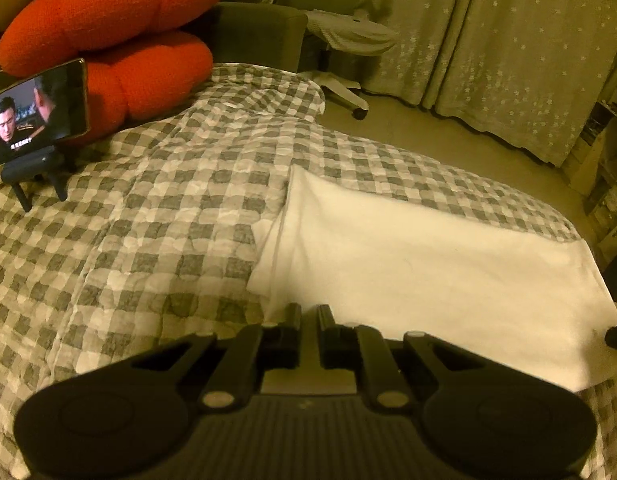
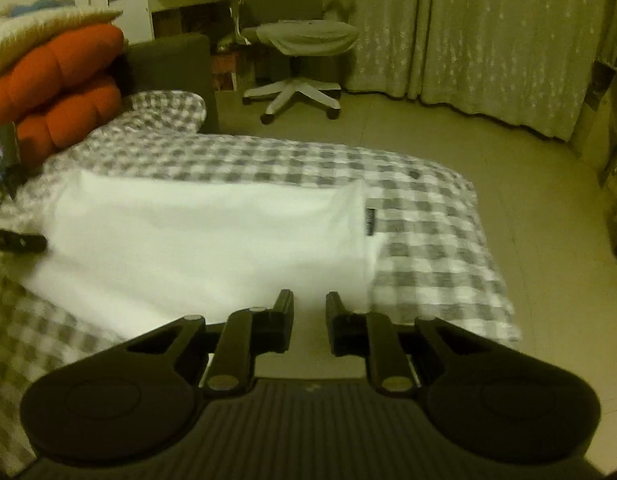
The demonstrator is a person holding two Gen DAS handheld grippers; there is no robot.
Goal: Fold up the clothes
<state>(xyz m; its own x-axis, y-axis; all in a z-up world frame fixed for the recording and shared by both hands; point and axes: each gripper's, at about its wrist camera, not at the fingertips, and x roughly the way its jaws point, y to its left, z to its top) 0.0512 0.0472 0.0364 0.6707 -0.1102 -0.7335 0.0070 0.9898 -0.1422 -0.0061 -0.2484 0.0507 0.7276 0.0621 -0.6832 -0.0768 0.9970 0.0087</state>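
Flanking white garment (image 1: 428, 264) edges, checked bedspread (image 1: 148, 220)

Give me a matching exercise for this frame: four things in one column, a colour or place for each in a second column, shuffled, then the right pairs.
Things:
1. garment
2. cushion
3. phone
4. chair

Colour or place:
A. on the floor by the curtain
B. red, at the head of the bed
C. white, flat on the checked cover
D. on a small stand, screen lit

Pairs: 1-C, 2-B, 3-D, 4-A
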